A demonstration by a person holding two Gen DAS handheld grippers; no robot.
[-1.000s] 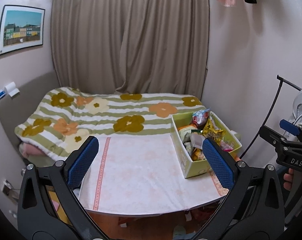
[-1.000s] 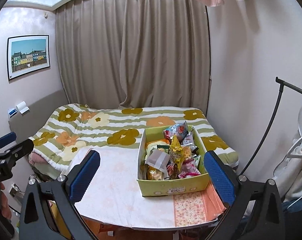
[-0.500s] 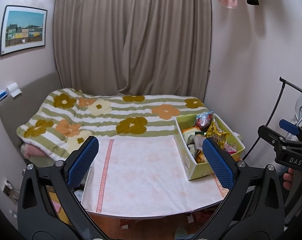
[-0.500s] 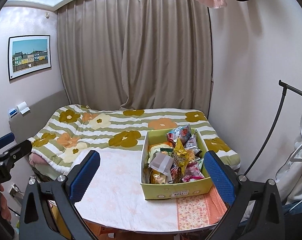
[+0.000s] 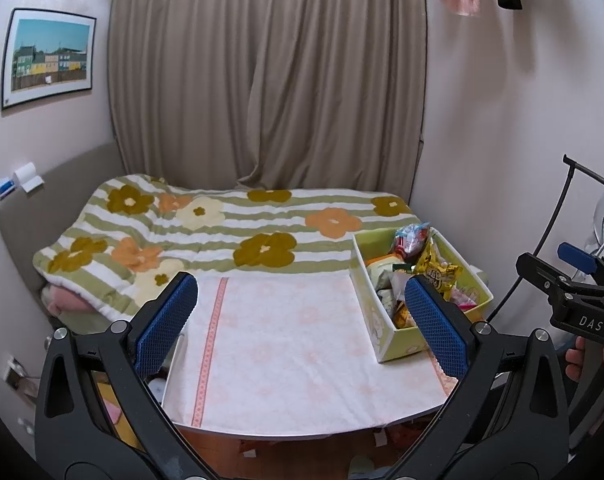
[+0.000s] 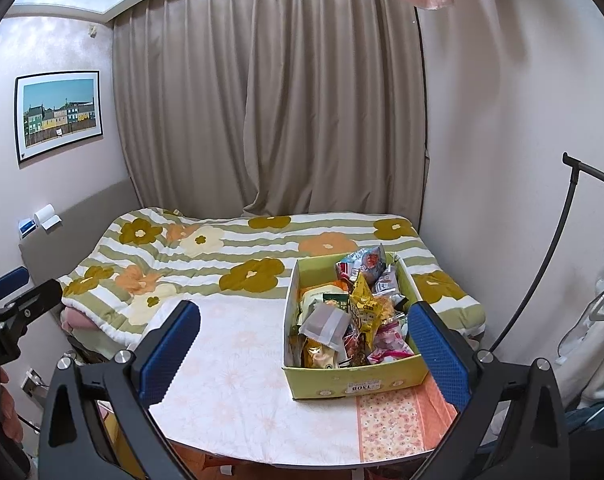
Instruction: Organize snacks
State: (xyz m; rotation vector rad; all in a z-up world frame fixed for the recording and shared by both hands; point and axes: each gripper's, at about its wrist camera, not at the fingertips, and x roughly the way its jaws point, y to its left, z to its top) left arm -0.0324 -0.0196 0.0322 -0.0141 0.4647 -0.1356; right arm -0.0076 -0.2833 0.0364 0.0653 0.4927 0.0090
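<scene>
Your left gripper [image 5: 302, 320] hangs above the table [image 5: 286, 360] with its jaws spread wide and nothing between them. Your right gripper [image 6: 302, 340] does the same, jaws spread and empty. The green box [image 6: 354, 384] sits on the table's right side, on the pale cloth [image 6: 238, 380], packed with snacks [image 6: 358, 312] in a loose heap. A flowered blanket [image 5: 222, 224] covers the bed just beyond the table.

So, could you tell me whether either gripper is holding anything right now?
Nothing is held: the left gripper and right gripper are open and empty.
</scene>
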